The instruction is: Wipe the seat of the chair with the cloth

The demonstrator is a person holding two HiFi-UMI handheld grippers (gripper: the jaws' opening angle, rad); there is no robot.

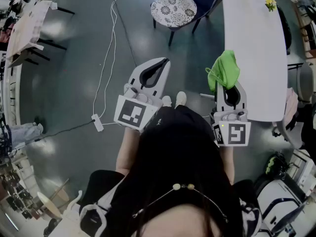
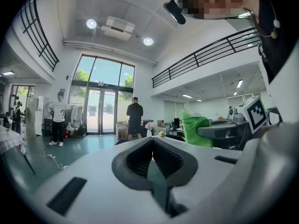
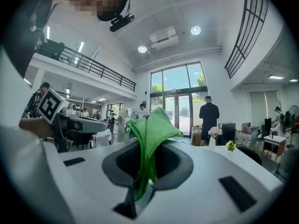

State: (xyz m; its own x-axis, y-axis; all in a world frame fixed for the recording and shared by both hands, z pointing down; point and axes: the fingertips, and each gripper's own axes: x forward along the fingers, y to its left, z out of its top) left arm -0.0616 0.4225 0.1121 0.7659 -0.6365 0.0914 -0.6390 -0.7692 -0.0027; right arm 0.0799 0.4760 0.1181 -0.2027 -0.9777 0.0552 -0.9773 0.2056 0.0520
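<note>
A green cloth (image 1: 224,69) hangs bunched from my right gripper (image 1: 228,85), whose jaws are shut on it; in the right gripper view the cloth (image 3: 150,132) sticks up between the jaws. My left gripper (image 1: 157,68) is shut with nothing in it, held above the floor. The chair (image 1: 173,9) with a round patterned seat stands ahead on the floor, well beyond both grippers. In the left gripper view the cloth (image 2: 195,127) shows at the right, and the left gripper (image 2: 152,140) points out level into the room.
A long white table (image 1: 254,43) runs along the right, with a small yellow flower (image 1: 269,4) on it. A white cable (image 1: 106,58) and power strip (image 1: 97,123) lie on the floor at the left. Two people (image 2: 134,119) stand far off by the glass doors.
</note>
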